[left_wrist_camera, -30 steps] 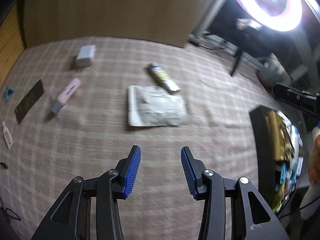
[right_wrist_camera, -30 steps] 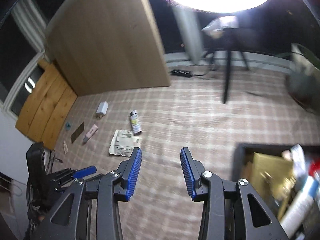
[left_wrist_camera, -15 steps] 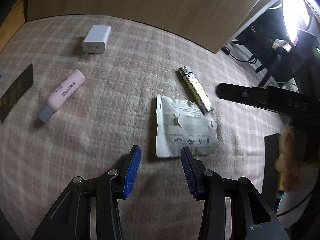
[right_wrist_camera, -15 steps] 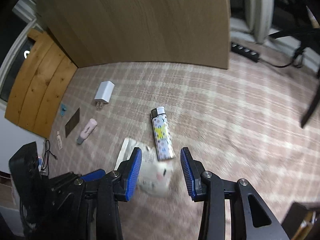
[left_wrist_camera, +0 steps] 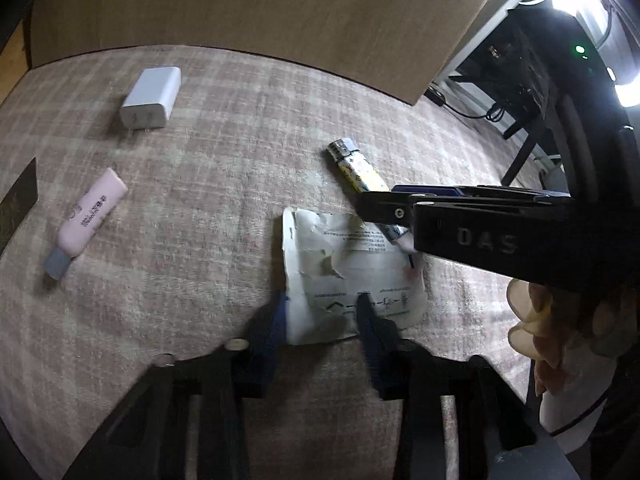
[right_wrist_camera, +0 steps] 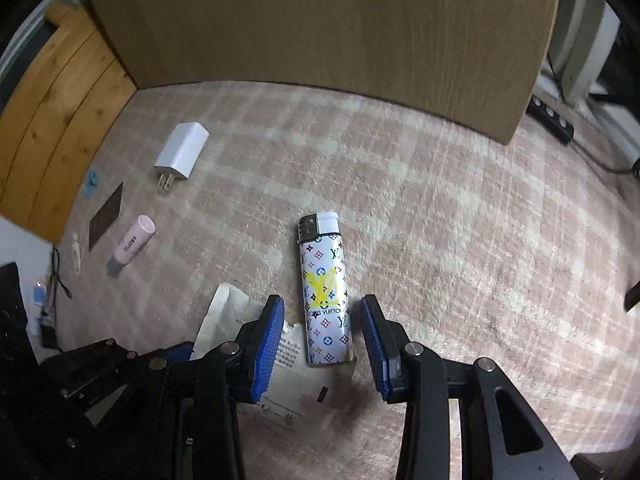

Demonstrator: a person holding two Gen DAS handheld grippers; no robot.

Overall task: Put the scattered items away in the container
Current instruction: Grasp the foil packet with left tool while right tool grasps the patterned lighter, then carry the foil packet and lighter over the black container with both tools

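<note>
A torn white paper packet [left_wrist_camera: 348, 272] lies flat on the pink checked carpet. My left gripper [left_wrist_camera: 322, 316] stands over its near left corner. Its jaws are closing with that corner between them, one finger at the paper's edge and the other over the sheet, not gripping. A patterned white lighter [right_wrist_camera: 324, 292] lies just beyond the packet [right_wrist_camera: 288, 364]. My right gripper [right_wrist_camera: 323, 338] straddles the lighter's lower half. Its jaws are closing too, with a gap on each side. In the left wrist view the lighter [left_wrist_camera: 358, 170] is partly hidden by the right gripper's black body [left_wrist_camera: 480, 236]. The container is out of view.
A white charger [left_wrist_camera: 151, 98], a pink tube [left_wrist_camera: 90, 216] and a dark card [left_wrist_camera: 18, 204] lie to the left on the carpet. A wooden board [right_wrist_camera: 320, 20] stands along the far edge, and a power strip [right_wrist_camera: 550, 118] lies at the right. A person's hand [left_wrist_camera: 536, 320] holds the right gripper.
Both grippers came down and in towards the items, the left over the paper packet and the right over the lighter. Both pairs of jaws have narrowed. The container has left both views.
</note>
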